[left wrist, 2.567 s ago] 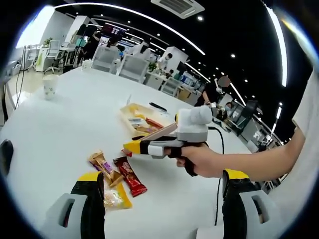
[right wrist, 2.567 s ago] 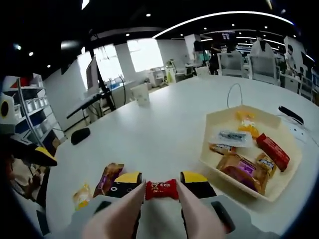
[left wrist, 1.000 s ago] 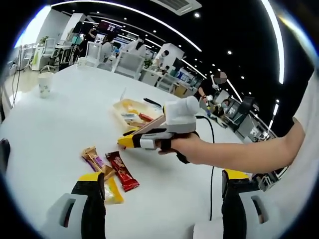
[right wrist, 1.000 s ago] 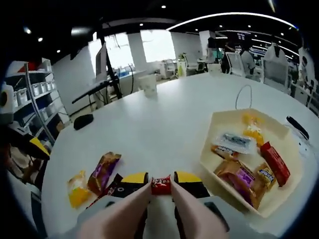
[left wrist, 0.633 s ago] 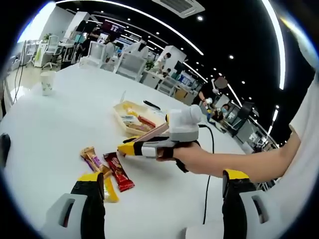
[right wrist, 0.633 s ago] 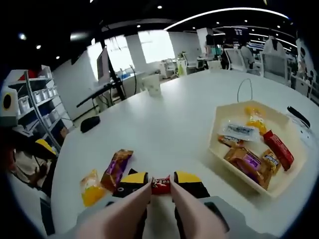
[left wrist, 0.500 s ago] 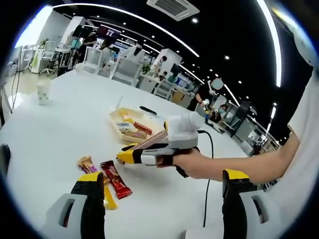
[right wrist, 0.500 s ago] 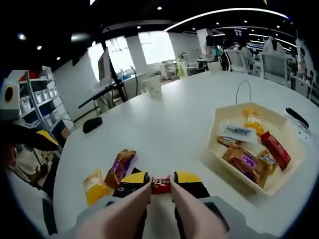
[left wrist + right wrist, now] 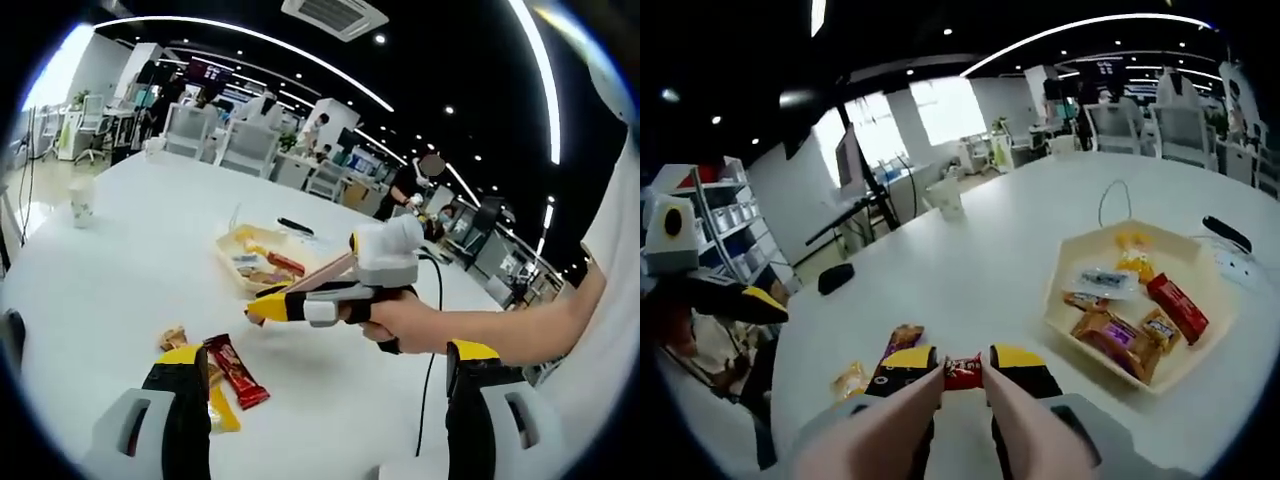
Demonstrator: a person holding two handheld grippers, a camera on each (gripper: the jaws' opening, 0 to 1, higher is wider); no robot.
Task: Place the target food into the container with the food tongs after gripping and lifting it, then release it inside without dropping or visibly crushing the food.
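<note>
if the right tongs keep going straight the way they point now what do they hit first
Probably bare white table. The right tongs hold a red candy, and the snack tray sits off to the right of that line. Depth is uncertain.

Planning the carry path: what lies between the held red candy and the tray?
Bare white table separates red candy from tray, in the right gripper view.

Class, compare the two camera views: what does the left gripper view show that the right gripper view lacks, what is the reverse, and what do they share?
Left gripper view alone: the person's hand and a dark red bar on the table. Right gripper view alone: a small red candy pinched in the tongs, and storage shelves. Shared: the white table, the cream tray of snacks, a paper cup.
</note>
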